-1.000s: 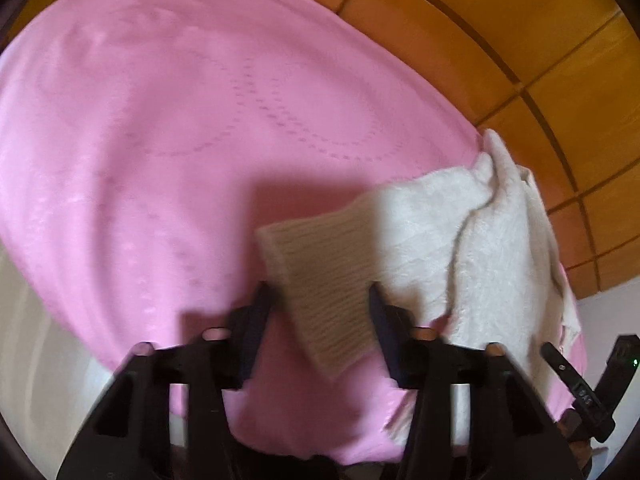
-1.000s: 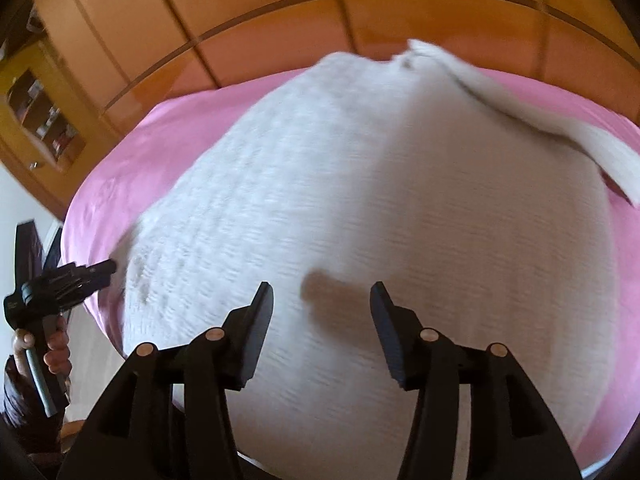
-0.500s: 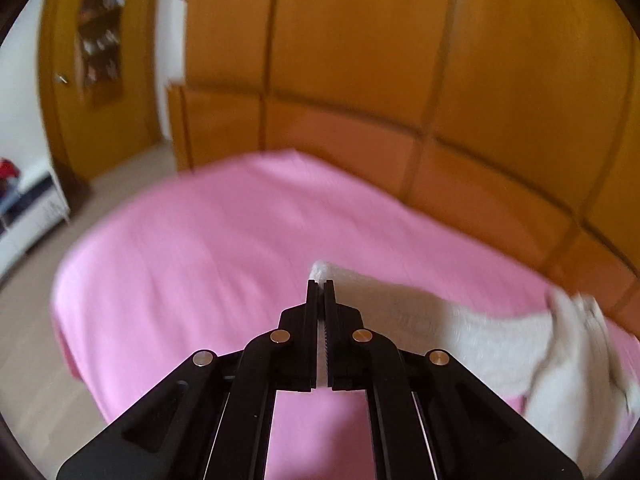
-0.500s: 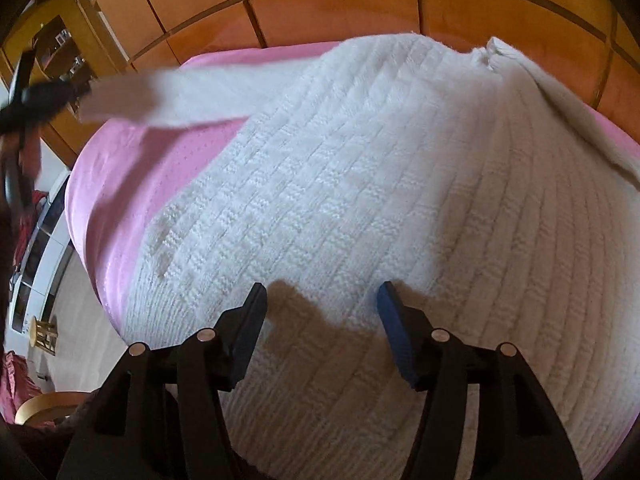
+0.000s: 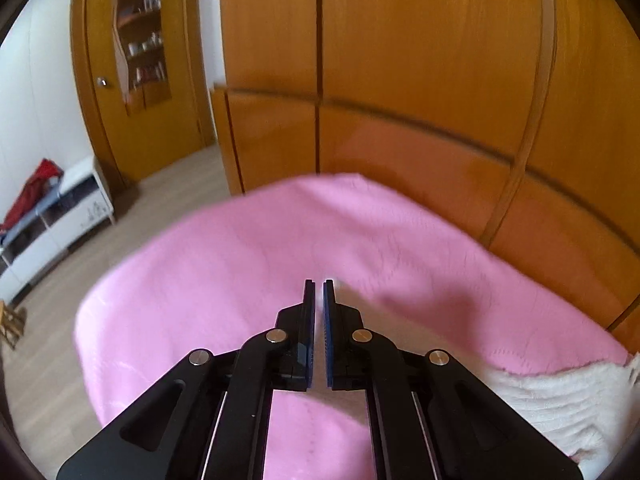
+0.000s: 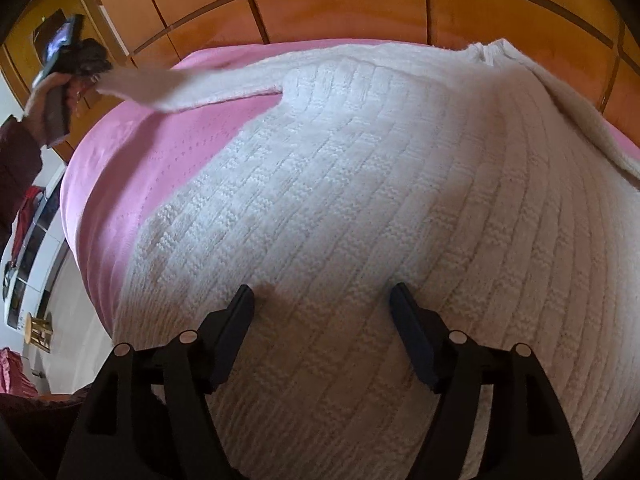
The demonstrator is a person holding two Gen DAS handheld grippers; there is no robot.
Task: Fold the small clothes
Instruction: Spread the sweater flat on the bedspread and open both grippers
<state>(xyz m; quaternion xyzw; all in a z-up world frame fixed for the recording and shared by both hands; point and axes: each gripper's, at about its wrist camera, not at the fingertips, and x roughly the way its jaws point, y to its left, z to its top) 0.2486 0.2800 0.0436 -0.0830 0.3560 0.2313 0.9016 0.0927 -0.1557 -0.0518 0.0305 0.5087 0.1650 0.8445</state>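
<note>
A white knitted sweater (image 6: 360,200) is spread flat on a pink cover (image 6: 132,168), its body filling most of the right wrist view. The collar (image 6: 494,50) lies at the far edge, near the wooden panels (image 6: 340,0).

The left gripper (image 5: 319,292) is closed on the cuff of 1 sleeve (image 6: 180,84). In the right wrist view the sleeve is seen stretched out to the left, lifted off the cover, with the cuff at the gripper held in the left hand (image 6: 44,96). In the left wrist view a sliver of white knit is seen at the pressed-together fingertips, and more of the sweater appears at the lower right.

The right gripper (image 6: 322,300) is held low over the sweater body. Its jaws have just been opening and stand wide apart; nothing is clamped between them, only the flat knit beneath.
</note>
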